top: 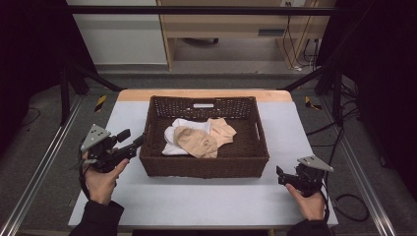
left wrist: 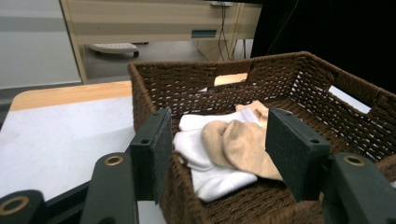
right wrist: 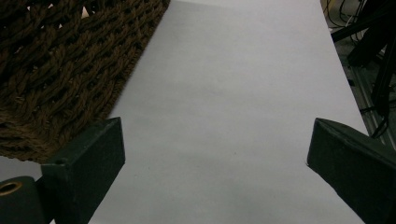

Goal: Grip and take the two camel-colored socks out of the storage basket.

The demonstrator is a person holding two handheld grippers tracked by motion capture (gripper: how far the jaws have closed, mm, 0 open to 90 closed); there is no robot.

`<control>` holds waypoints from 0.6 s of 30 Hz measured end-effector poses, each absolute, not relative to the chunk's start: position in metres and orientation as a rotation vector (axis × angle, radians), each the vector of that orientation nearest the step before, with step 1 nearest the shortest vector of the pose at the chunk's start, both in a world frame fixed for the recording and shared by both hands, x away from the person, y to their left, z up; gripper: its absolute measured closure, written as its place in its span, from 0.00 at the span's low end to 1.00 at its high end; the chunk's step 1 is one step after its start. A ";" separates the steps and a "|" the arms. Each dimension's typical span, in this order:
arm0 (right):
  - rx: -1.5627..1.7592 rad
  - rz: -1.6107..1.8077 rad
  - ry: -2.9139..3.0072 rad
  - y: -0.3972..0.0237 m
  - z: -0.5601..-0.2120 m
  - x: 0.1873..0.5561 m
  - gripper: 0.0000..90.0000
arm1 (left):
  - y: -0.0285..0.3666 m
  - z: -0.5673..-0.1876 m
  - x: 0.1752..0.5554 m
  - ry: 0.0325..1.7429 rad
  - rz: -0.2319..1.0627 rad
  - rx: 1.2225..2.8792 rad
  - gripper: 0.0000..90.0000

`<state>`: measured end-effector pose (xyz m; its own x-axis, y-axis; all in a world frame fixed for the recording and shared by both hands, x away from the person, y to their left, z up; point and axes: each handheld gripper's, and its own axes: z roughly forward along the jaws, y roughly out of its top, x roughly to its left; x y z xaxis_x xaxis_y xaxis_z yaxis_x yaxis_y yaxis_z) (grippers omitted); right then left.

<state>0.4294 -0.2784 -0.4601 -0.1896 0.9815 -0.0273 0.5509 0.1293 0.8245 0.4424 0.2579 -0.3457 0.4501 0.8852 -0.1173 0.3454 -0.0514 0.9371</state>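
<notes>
Basket (top: 204, 164), dark brown wicker, sits mid-table on the grey table surface (top: 196, 201). Small white label (top: 203, 105) on the basket's far wall; text too small to read. Inside the basket: beige socks (top: 196, 141) lying over white socks (top: 176, 147), touching, toward its left-centre.

Left gripper (top: 133, 137) just left of the basket, held in the left hand (top: 101, 182), raised and angled toward the basket's left wall. Jaws spread, nothing between them; in the left gripper view they frame the socks over the rim.

Right gripper (top: 280, 174) near the basket's front right corner, low over the table, right hand (top: 310, 204) behind it. Jaws wide apart, empty.
</notes>
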 end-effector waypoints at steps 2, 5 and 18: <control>1.480 0.930 1.818 -0.278 -0.460 0.430 0.05 | 0.253 -0.344 0.445 1.087 0.625 1.627 0.46; 1.480 0.929 1.820 -0.278 -0.460 0.430 0.05 | 0.245 -0.342 0.450 1.079 0.631 1.639 0.46; 1.489 0.937 1.809 -0.279 -0.460 0.430 0.05 | 0.217 -0.333 0.473 1.049 0.640 1.658 0.46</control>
<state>0.4298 -0.2794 -0.4603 -0.1832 0.9829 -0.0178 0.5528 0.1179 0.8249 0.4728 0.2170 -0.3328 0.4774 0.8750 -0.0808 0.3284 -0.0924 0.9400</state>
